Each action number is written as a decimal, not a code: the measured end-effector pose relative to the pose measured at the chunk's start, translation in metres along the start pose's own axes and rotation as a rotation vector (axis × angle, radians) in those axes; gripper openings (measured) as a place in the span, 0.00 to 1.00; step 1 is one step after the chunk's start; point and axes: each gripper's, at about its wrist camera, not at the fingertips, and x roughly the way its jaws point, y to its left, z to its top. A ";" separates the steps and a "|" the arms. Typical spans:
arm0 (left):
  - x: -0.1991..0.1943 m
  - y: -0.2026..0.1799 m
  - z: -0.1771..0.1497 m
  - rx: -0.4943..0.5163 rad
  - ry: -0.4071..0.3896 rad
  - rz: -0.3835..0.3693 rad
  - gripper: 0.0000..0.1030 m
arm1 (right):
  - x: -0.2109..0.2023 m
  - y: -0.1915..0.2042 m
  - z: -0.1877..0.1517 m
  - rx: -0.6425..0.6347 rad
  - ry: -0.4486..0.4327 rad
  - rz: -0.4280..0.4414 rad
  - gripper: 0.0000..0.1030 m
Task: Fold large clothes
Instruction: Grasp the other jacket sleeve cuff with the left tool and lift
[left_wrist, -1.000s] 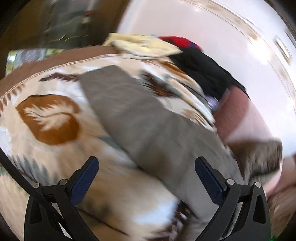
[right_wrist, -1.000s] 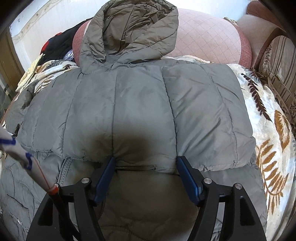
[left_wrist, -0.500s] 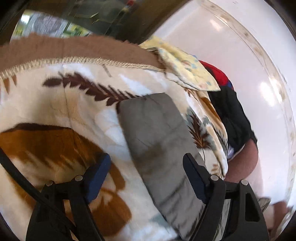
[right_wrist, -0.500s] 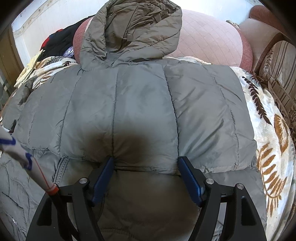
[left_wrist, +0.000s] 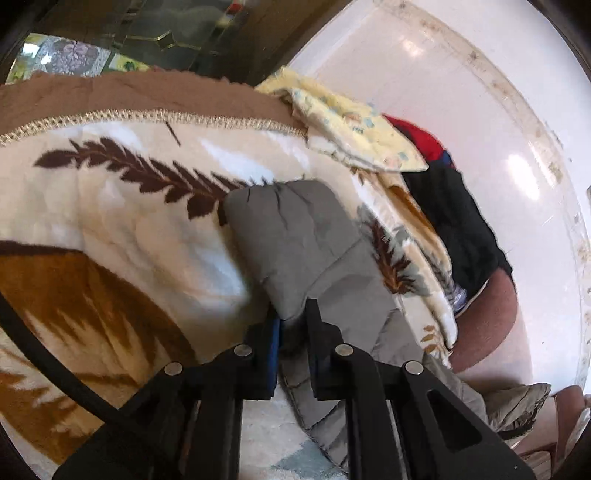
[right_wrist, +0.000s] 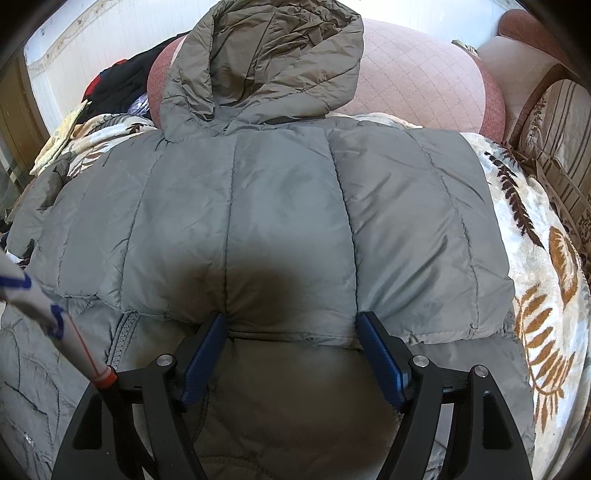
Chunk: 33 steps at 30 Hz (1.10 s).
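On a bed covered by a cream blanket (left_wrist: 122, 229) printed with brown leaf fronds, a grey quilted hooded jacket (right_wrist: 288, 221) lies spread flat, filling most of the right wrist view, its hood (right_wrist: 266, 62) up at twelve o'clock resting against a pink quilted cushion (right_wrist: 417, 77). The right gripper (right_wrist: 291, 350) hovers at six o'clock over the jacket's folded lower edge with its blue-padded jaws spread wide, the pads flanking the fold; whether they touch the fabric is hard to tell, since the gripper's own shadow darkens that patch. A sleeve (right_wrist: 22, 288) of the person cuts in at nine o'clock, only partly in frame. In the left wrist view the left gripper (left_wrist: 291, 328) has its jaws pressed together on the jacket's sleeve (left_wrist: 295, 240), which runs from the centre toward five o'clock; the pinched cloth is mostly hidden between the black fingers, and the sleeve's far part disappears behind the gripper body. At one o'clock a pale yellow cloth (left_wrist: 351, 125) overlies a heap of black and red clothing (left_wrist: 454, 214), too bunched to identify. The dark surface at eleven o'clock is blurred and unreadable.
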 end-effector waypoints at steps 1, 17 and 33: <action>-0.006 -0.002 0.001 -0.002 -0.008 -0.017 0.11 | 0.000 0.000 0.000 0.002 0.000 0.002 0.76; -0.165 -0.133 -0.056 0.295 -0.171 -0.179 0.10 | -0.021 -0.009 0.009 0.085 -0.025 0.030 0.76; -0.150 -0.279 -0.290 0.838 0.176 -0.338 0.11 | -0.049 -0.060 0.002 0.361 -0.164 0.197 0.76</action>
